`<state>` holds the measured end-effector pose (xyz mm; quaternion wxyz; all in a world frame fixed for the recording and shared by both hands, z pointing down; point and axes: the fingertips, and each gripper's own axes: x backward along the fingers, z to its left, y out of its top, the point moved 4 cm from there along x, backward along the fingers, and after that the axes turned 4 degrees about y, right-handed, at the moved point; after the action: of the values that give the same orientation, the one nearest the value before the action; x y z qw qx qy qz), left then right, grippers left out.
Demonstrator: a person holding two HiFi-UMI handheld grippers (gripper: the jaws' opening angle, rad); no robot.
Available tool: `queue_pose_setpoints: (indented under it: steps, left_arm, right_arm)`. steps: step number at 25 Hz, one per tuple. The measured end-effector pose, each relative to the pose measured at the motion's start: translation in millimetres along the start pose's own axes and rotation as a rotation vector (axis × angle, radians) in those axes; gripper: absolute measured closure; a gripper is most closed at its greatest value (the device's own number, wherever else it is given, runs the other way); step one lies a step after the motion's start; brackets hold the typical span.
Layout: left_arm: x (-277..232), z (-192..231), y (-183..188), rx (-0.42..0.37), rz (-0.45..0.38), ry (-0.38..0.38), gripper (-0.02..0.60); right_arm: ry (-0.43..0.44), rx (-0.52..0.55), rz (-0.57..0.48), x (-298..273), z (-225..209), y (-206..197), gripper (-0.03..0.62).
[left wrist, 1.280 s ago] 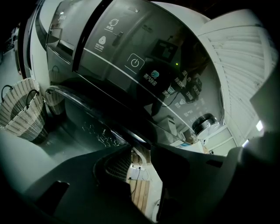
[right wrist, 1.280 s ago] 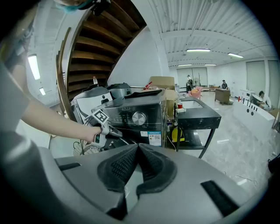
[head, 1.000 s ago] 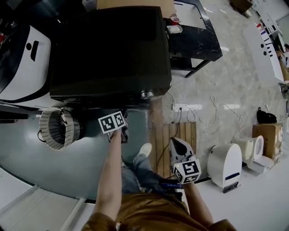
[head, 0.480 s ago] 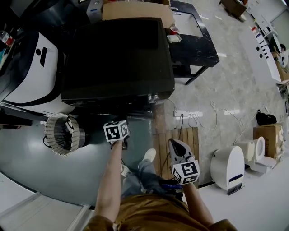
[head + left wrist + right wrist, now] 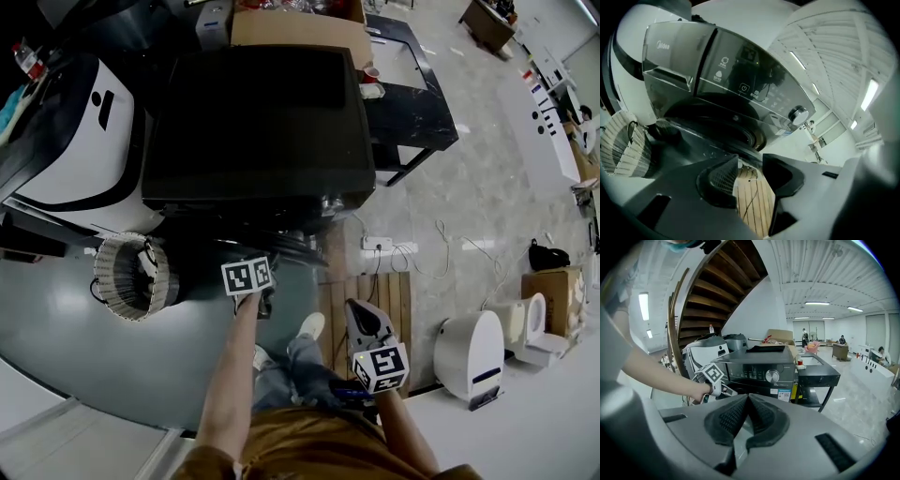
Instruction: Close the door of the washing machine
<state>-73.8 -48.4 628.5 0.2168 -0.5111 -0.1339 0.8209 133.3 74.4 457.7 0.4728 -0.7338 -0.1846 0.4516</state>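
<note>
1. Left gripper (image 5: 750, 161) has its jaws apart; they have just been opening, and nothing sits between them, only the wooden slat mat (image 5: 754, 204) showing through the gap.
2. It points down at the lower front of the washing machine (image 5: 262, 122), close to it, with no pad touching it.
3. Right gripper (image 5: 746, 398) has its jaws together at the tips, with nothing between them. It is held back from the machine, well apart from it, on the person's right.
4. Seen from the head, the dark washing machine stands straight ahead of the person, its flat top filling the middle of the view.
5. Its round door (image 5: 719, 123) sits under the control panel and lies back against the front. I cannot tell whether it is latched.
6. A silver knob (image 5: 798, 114) sits at the right end of that panel.
7. A ribbed, open-topped basket (image 5: 131, 277) stands on the floor just left of the machine's front.
8. A black table (image 5: 417, 103) stands on the machine's right side, and a cardboard box (image 5: 291, 26) lies behind the machine.
9. A white power strip (image 5: 377, 243) lies on the floor near the machine's right front corner.
</note>
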Motion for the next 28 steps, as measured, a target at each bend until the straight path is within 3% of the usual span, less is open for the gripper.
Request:
queue_pose_setpoints:
  steps: [2, 4, 10, 19, 28]
  left_arm:
    - [-3.4, 6.3, -0.7, 0.007, 0.003, 0.040, 0.424]
    - [-4.2, 12.0, -1.7, 0.008, -0.003, 0.063, 0.492]
    - [-14.9, 9.6, 10.2, 0.032, -0.034, 0.061, 0.502]
    - [-38.6, 8.6, 44.8, 0.073, -0.052, 0.083, 0.520]
    - [-41.8, 7.5, 45.7, 0.114, -0.052, 0.085, 0.517]
  right_arm:
    - [-0.004, 0.000, 0.014, 0.8, -2.0, -5.7, 0.583]
    - [-0.015, -0.010, 0.024, 2.3, -8.8, -9.4, 0.582]
    - [-0.043, -0.031, 0.032, -1.0, -32.6, -11.7, 0.583]
    - [-0.018, -0.031, 0.055, -18.3, -42.4, -13.3, 0.583]
    - [0.008, -0.024, 0.060, -36.4, -47.9, -6.3, 0.582]
